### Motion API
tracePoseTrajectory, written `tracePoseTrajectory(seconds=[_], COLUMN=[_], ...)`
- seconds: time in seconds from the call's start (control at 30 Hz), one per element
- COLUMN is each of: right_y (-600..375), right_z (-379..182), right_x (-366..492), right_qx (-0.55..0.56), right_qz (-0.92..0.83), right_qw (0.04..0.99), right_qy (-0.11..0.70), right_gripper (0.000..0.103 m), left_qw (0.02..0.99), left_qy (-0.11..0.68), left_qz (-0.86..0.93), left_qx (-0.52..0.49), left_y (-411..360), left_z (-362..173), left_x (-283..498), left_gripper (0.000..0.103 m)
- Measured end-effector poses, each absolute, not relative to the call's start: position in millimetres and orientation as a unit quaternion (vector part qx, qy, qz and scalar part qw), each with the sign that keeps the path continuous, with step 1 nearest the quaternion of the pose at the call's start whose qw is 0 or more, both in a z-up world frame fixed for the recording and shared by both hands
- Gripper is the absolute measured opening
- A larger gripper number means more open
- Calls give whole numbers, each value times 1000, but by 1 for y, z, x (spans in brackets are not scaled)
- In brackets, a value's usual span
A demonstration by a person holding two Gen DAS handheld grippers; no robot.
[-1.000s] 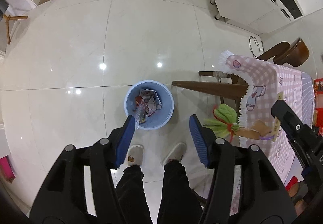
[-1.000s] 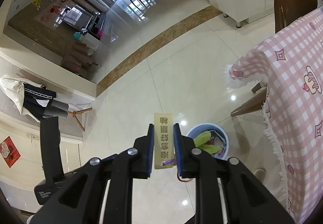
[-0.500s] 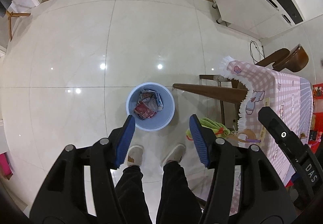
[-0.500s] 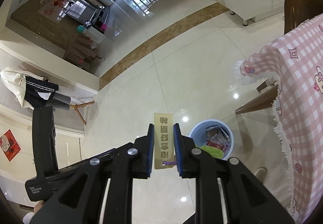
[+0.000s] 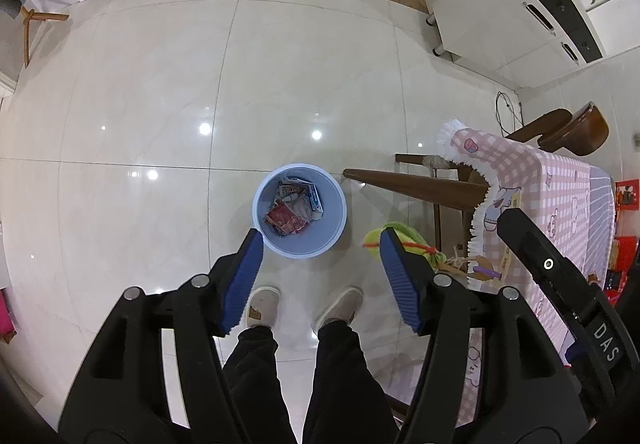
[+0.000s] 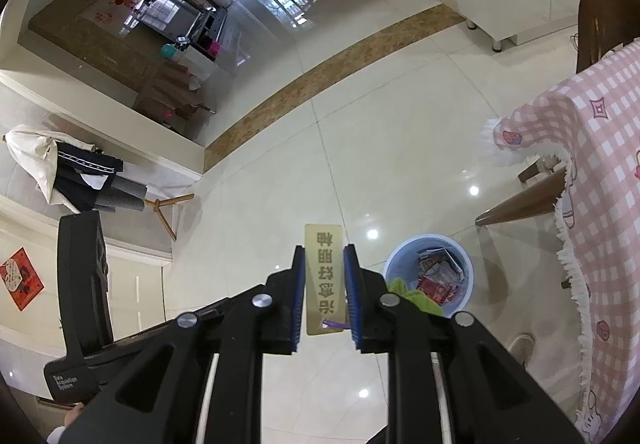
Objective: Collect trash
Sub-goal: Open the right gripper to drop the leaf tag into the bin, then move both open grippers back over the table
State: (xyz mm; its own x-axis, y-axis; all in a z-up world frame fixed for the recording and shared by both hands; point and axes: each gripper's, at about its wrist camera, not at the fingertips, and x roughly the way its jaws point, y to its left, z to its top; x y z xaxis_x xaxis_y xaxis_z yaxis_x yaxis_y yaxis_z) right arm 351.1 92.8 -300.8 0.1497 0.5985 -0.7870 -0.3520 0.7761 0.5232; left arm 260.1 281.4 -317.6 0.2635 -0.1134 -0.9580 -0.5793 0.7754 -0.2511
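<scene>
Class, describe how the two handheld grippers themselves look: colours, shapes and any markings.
The left gripper and the right gripper look alike: matte black plastic frames with triangular cut-outs, round silver bolts at the joints, and fingers faced with ribbed blue pads. White lettering on the black bodies includes "DAS". No cables or sleeves show.

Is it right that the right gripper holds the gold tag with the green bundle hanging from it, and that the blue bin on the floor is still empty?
One detail is wrong: the blue bin is not empty. The left wrist view shows wrappers lying inside it. The rest holds: the right gripper is closed on the gold tag, with the green bundle hanging below.
</scene>
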Motion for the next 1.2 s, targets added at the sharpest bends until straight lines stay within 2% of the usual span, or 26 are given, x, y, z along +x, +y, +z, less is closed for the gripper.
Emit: tracePoseTrajectory(seconds=[0.4,0.7,0.9,1.2], right_y=[81,19,-69,-278], right_z=[-298,-292,-274,-264], right_x=[351,363,379,396], right_qx=[123,151,173,223], right_qz=[323,294,240,85], right_qw=[745,760,796,847], right_qy=[570,560,528,475], right_gripper=[21,21,21,21], left_qw=[740,753,781,801], left_qy=[581,584,578,585], left_qz=[165,137,79,-85], left_qx=[-296,-270,-223,-90], left_y=[270,221,141,-72], left_z=[-309,-296,-273,-261], left_x=[258,285,331,401], left_gripper=[62,62,63,63])
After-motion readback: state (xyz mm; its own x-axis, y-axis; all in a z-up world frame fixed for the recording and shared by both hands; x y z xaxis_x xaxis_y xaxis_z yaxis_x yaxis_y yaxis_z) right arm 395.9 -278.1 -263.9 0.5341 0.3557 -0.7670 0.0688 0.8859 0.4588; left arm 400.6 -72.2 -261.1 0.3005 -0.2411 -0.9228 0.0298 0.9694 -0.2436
